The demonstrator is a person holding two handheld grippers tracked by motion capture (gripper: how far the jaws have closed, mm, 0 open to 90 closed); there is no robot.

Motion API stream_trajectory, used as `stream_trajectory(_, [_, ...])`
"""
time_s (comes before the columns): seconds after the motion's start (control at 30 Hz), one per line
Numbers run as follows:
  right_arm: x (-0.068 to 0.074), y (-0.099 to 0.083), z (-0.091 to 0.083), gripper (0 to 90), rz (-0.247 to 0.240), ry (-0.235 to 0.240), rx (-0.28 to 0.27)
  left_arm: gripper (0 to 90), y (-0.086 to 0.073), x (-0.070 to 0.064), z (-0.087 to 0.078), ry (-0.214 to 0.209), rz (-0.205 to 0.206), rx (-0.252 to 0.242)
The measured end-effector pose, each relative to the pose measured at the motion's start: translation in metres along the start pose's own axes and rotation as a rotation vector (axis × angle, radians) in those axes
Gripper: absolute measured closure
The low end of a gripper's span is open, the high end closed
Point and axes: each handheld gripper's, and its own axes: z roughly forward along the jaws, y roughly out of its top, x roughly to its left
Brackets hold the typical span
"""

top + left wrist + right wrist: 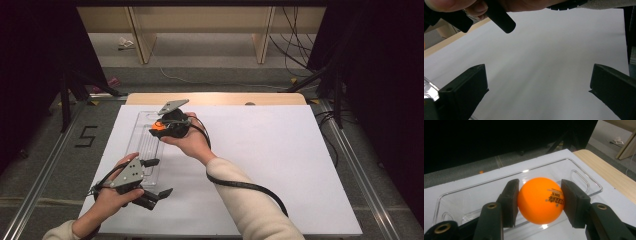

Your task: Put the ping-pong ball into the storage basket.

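Paper (260,165), a large white sheet, covers nearly all of the wooden table (215,98), whose bare edge shows along the far side. On the left part of the sheet lies a clear plastic tray (145,145), long and shallow, with slot handles at its ends. The right gripper (161,127) hangs over the far half of this tray, held in the person's right hand (192,142), and its jaws pinch an orange ball (541,200) from both sides. The ball sits between the pads above the tray's floor; whether it touches the floor cannot be told. Dark print on the ball appears upside down in the right gripper view; it looks like "DHS" under a line of characters too small to read. The left gripper (160,177) is near the tray's near end, its jaws spread wide apart with nothing between them. On the floor left of the table, black tape forms the numeral "5" (87,136).
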Motion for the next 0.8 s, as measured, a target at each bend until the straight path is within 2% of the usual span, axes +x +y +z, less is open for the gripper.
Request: stream_trajectory(0.8, [0.0025,0.0046,0.0086,51.5,-0.008,0.012,0.012,0.8,0.0002,-0.0002,-0.0002,-0.003,0.002,0.0])
